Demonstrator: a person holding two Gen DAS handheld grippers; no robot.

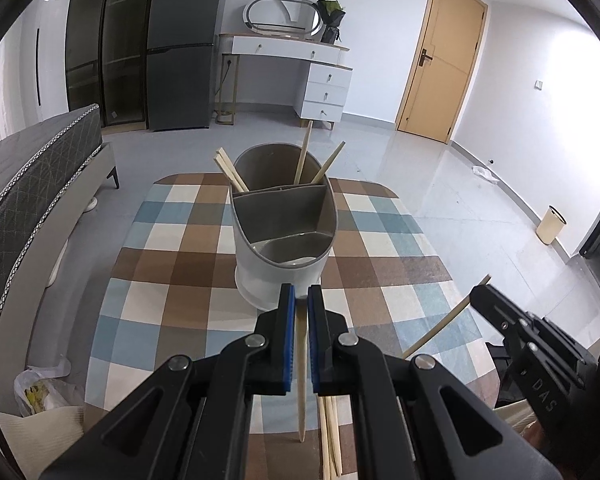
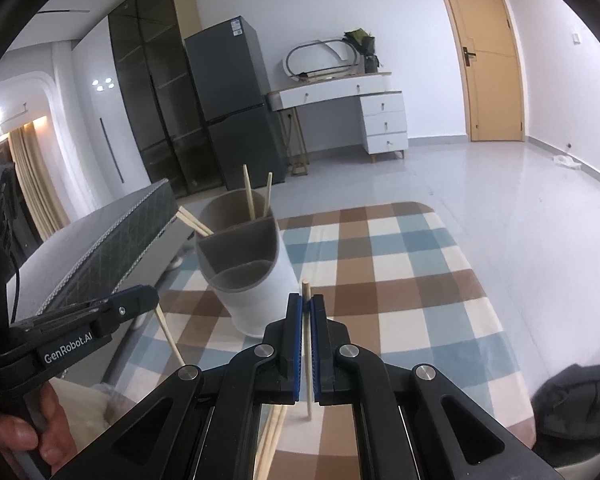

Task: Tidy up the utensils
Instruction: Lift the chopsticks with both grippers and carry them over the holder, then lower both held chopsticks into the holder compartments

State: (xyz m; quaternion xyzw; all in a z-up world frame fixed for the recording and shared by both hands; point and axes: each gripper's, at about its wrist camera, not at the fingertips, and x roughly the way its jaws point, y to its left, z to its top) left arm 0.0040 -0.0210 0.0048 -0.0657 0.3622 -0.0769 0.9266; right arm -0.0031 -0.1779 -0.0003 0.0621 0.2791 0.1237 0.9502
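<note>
A white utensil holder (image 1: 278, 240) with grey compartments stands on the checked tablecloth (image 1: 172, 280); several chopsticks (image 1: 302, 156) lean in its far compartment. My left gripper (image 1: 300, 300) is shut on one chopstick (image 1: 301, 380), just in front of the holder. My right gripper (image 2: 307, 308) is shut on another chopstick (image 2: 307, 356), held upright right of the holder (image 2: 252, 272). The right gripper (image 1: 532, 344) shows at the right in the left wrist view, and the left gripper (image 2: 88, 320) at the left in the right wrist view. More chopsticks (image 1: 330, 432) lie on the cloth below.
A grey sofa (image 1: 28, 184) stands left of the table. A fridge (image 1: 180, 40), a white dresser (image 1: 300, 68) and a wooden door (image 1: 440, 52) line the far wall. A cream bin (image 1: 550, 224) stands on the floor to the right. A plastic bag (image 1: 40, 388) lies lower left.
</note>
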